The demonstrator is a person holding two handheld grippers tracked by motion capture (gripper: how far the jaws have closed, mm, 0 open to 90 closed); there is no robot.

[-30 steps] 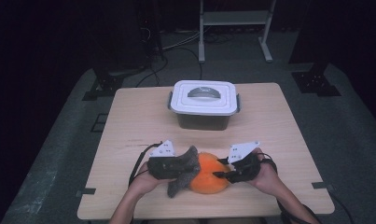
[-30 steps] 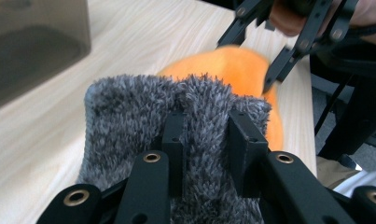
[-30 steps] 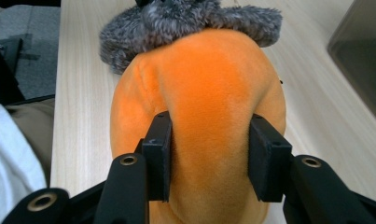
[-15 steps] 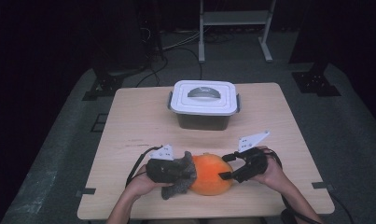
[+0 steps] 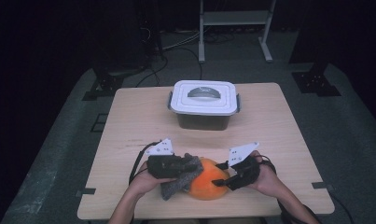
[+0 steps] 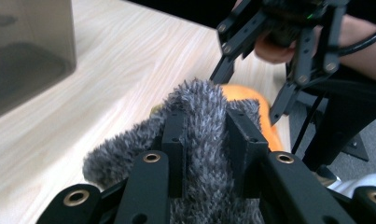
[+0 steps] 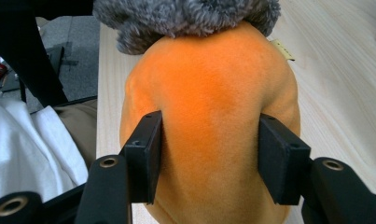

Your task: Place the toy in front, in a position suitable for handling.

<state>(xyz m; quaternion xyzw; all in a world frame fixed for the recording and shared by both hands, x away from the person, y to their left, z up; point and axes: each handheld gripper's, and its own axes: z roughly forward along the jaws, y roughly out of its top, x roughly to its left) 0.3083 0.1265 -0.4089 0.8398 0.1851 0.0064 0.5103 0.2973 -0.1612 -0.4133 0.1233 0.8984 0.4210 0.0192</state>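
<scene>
A: What does the left gripper (image 6: 209,154) have?
B: Its jaws are clamped on the grey fur (image 6: 202,116) of a plush toy.

A: And the right gripper (image 7: 209,158)?
B: It has just been closing; its pads press both sides of the toy's orange body (image 7: 213,93).

A: Where is the toy?
B: On the tabletop (image 5: 143,126) near the front edge, between both hands. A lidded plastic box (image 5: 204,103) stands well behind it.
</scene>
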